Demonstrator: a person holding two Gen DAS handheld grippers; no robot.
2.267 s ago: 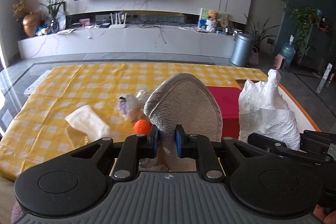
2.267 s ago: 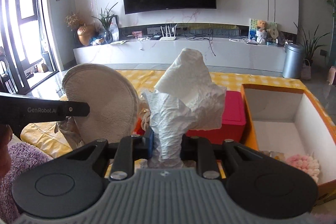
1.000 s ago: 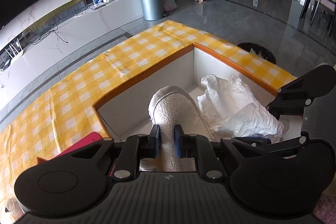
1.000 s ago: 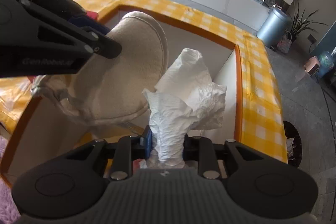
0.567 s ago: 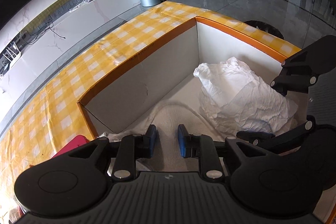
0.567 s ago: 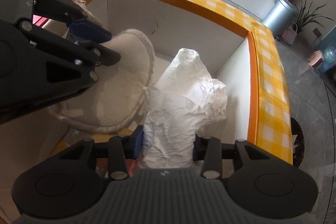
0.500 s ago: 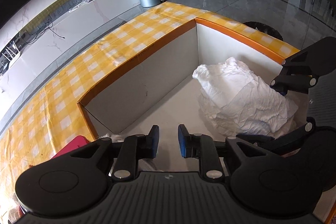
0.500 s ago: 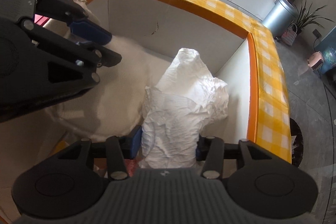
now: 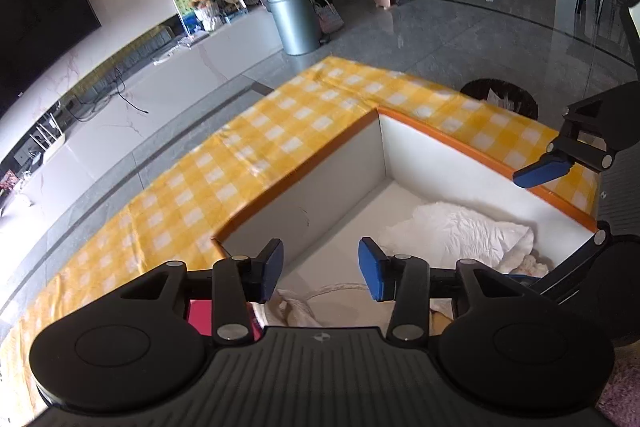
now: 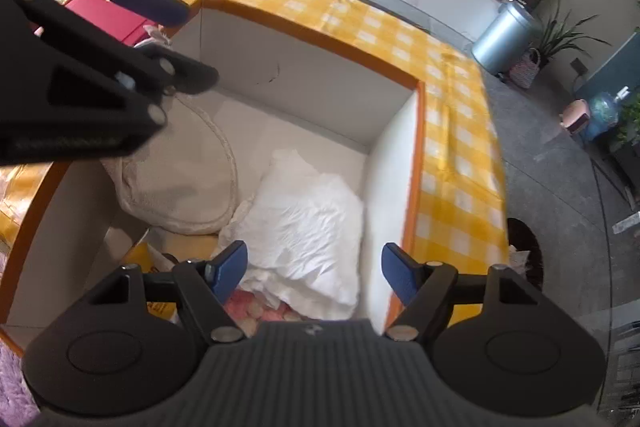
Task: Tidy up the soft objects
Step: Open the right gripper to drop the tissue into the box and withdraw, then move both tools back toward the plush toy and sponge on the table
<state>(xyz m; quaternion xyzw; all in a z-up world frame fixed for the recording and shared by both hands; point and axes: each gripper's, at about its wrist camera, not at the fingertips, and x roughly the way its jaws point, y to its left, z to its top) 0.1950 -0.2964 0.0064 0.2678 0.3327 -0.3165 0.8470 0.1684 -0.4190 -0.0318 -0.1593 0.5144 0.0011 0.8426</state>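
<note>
An orange-rimmed white box [image 10: 412, 163] stands on the yellow checked cloth [image 9: 248, 163]. A beige round pad [image 10: 180, 187] lies in the box at the left. A crumpled white tissue wad [image 10: 304, 223] lies beside it on the right, and also shows in the left wrist view [image 9: 460, 235]. Something pink and fluffy [image 10: 256, 307] lies under the wad's near edge. My left gripper [image 9: 320, 267] is open and empty above the box's near left part. My right gripper [image 10: 316, 267] is open and empty above the wad.
A red box [image 10: 108, 19] stands left of the orange-rimmed box. A grey bin [image 9: 294, 19] and a white TV bench [image 9: 168, 87] stand beyond the table. A dark floor basket [image 9: 500, 99] sits by the table's far corner.
Both grippers carried their items over the box, lowered them in and opened. The beige pad and the tissue wad now lie in the box. Both grippers have lifted and opened wider.
</note>
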